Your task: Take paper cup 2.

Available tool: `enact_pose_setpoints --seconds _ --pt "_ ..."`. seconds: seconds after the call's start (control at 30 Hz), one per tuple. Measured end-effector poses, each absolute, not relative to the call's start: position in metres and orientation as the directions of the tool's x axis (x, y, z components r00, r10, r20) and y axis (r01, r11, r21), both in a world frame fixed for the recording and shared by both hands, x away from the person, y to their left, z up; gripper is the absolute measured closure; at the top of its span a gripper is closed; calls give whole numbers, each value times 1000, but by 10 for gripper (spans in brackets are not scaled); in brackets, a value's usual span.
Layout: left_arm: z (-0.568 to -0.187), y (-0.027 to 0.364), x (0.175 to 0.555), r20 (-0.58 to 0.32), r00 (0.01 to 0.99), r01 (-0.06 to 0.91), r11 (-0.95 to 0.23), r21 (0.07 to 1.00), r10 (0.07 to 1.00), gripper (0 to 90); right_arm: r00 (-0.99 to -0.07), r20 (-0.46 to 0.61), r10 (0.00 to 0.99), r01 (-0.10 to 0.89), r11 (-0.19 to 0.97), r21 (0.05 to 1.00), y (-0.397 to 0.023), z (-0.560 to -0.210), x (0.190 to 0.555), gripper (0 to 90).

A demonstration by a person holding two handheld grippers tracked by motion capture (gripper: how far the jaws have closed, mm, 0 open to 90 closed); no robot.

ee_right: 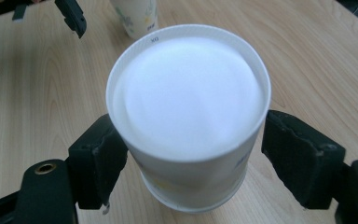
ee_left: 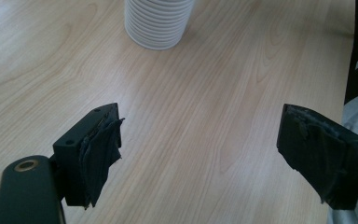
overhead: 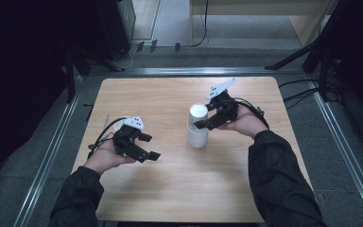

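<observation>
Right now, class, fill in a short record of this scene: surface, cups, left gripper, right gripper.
surface: wooden table
cups: white stack of upturned cups mid-table; another patterned cup farther off
left gripper: open, nothing between its jaws, apart from the stack
right gripper: jaws around the top cup, a gap at one pad

**Bright table, dark surroundings**

In the high view, light falls from above onto the wooden table (overhead: 179, 179), while the floor and both sides sink into near-black. Soft shadows lie under the hands and beside the white cup (overhead: 198, 126). The picture is slightly soft and grainy.

In the right gripper view the cup's top (ee_right: 189, 93) is overexposed, a flat white with little detail. In the left gripper view the wood grain is sharp, and the near black pads (ee_left: 100, 154) are slightly blurred.
</observation>
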State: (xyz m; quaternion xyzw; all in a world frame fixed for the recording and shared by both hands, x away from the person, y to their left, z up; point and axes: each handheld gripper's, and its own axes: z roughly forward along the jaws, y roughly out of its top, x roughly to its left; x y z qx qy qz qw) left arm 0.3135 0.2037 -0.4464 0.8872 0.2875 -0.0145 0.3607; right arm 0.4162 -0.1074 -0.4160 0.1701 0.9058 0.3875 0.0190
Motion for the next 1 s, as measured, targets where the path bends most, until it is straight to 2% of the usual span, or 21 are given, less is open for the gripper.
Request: enact_pose_setpoints --seconds 0.3,0.5,0.53,1.0 --pt "-448 204 312 -232 837 519 -586 622 496 141 -958 52 283 257 762 594 -87 -393 422 239" --pt "-448 204 312 -230 840 516 -591 620 492 142 -965 37 259 241 823 515 -78 -384 425 299" --pt "-448 204 312 -231 840 516 -592 619 491 143 -967 36 253 235 826 512 -77 -383 424 321" --pt "-448 204 313 -237 840 519 -595 614 488 145 -969 19 245 223 847 483 -76 -373 421 339"
